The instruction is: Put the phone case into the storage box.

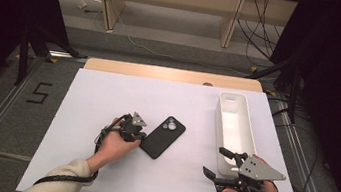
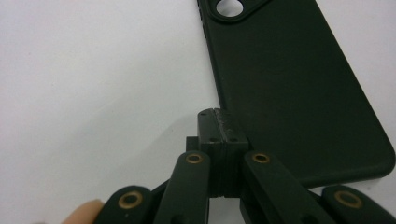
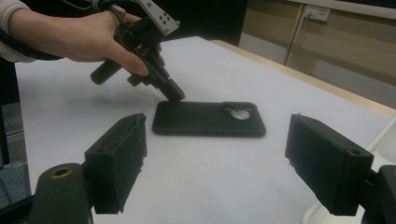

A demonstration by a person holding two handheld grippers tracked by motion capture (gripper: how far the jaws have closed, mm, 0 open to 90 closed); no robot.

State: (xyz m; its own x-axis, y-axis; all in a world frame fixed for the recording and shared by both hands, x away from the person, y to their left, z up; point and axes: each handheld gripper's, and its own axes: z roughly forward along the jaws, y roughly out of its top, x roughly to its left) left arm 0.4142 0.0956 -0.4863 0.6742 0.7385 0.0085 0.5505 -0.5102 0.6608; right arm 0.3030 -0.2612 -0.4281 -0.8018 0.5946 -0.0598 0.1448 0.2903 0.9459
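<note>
Matte black phone [image 1: 163,137] (camera side up) — closed, empty left gripper [image 1: 141,136] at its edge.

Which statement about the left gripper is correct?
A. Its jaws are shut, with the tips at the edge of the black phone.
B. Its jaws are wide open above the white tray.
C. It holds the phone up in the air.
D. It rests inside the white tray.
A: in the left gripper view the left gripper has its jaws pressed together, the tips at the long edge of the black phone, which lies flat on the white table.
</note>
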